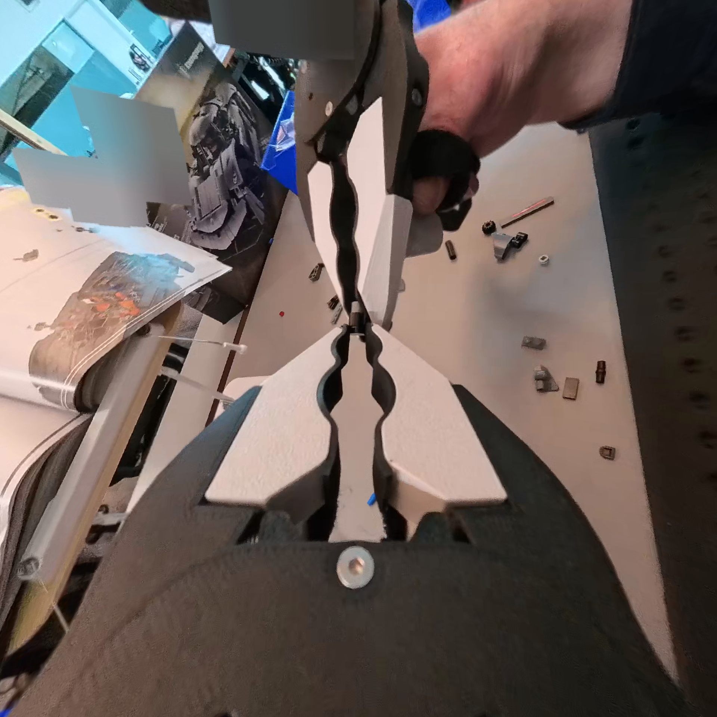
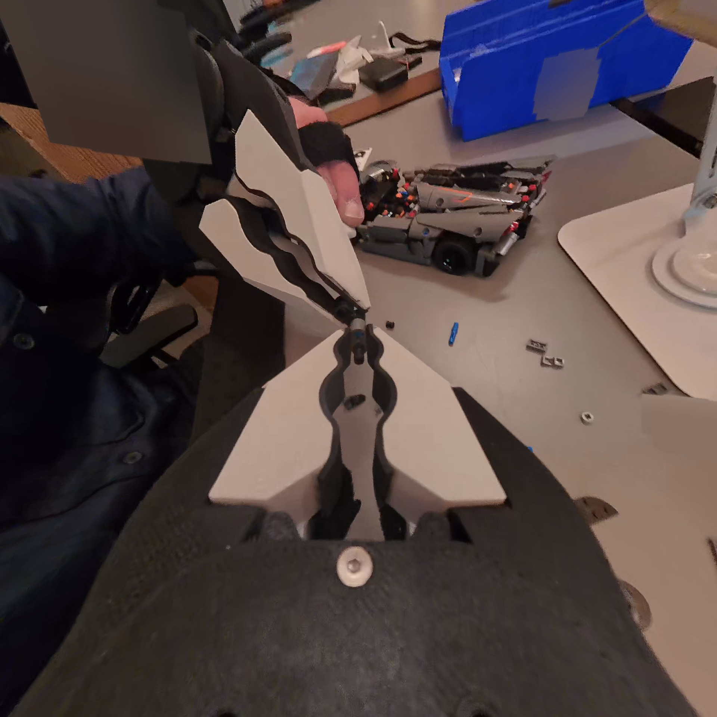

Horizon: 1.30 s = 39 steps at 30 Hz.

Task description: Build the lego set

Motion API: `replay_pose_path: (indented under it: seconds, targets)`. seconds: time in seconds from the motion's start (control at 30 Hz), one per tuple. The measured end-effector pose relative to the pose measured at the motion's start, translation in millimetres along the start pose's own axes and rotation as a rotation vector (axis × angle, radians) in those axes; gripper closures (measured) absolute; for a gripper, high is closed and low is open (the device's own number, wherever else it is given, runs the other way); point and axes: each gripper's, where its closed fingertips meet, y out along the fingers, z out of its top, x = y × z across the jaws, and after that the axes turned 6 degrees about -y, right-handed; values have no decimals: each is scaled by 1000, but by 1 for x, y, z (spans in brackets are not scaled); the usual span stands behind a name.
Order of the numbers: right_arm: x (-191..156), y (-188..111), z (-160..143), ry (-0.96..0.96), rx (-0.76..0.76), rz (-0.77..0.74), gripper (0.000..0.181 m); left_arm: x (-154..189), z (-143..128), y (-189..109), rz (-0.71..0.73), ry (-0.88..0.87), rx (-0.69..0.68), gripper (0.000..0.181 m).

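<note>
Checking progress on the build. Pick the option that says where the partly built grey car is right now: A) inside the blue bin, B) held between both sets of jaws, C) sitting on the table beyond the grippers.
C: the grey car sits on the table, near the blue bin, beyond both grippers.

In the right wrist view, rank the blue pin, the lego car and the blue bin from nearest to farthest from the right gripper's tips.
1. Blue pin, on the table just right of the right gripper.
2. Lego car, farther back, right of centre.
3. Blue bin, far back at upper right.
</note>
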Motion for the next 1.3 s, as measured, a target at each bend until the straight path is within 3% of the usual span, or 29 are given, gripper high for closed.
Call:
replay_pose_path:
  seconds: [0.23, 0.63, 0.93, 1.2, 1.3]
  targets:
    - [-3, 12, 3, -29, 54, 18, 177, 1, -8, -9, 31, 25, -34, 176]
    - [4, 2, 11, 26, 181, 60, 177, -9, -14, -11, 38, -51, -63, 171]
    - [13, 9, 4, -166, 110, -98, 177, -13, -13, -8, 66, -29, -71, 161]
    - [17, 16, -1, -267, 55, -183, 176, -6, -17, -2, 66, 24, -89, 175]
    - [22, 13, 2, -243, 81, -197, 166, -13, -16, -4, 87, -29, -61, 176]
